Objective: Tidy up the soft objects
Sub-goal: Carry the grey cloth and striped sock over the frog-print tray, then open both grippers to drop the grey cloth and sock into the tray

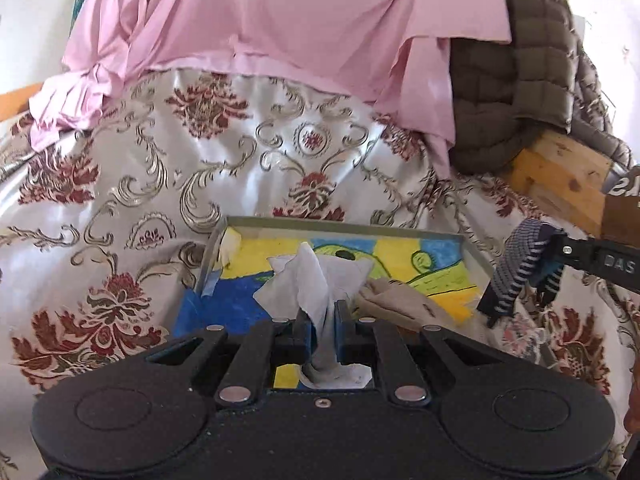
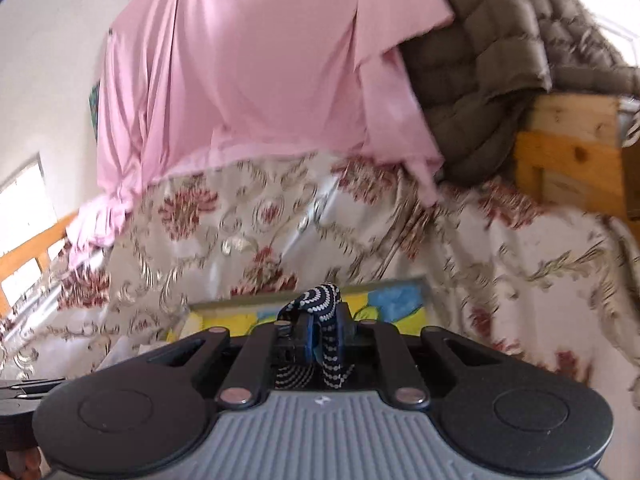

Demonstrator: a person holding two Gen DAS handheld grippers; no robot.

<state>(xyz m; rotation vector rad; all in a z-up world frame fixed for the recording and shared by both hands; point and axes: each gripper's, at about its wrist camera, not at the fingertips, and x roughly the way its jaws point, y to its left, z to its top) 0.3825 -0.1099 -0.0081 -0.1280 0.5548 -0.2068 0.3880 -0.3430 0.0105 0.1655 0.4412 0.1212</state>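
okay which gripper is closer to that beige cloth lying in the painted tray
Left. The left gripper, clamping a white cloth, is right beside the beige cloth; the right gripper hangs off past the tray.

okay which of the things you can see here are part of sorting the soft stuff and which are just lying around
Part of the job:
- white cloth, pinched in the left tongs
- dark dotted cloth, pinched in the right tongs
- beige cloth lying in the tray

Just lying about:
- pink sheet
- brown quilted jacket
- floral bedspread
- wooden frame
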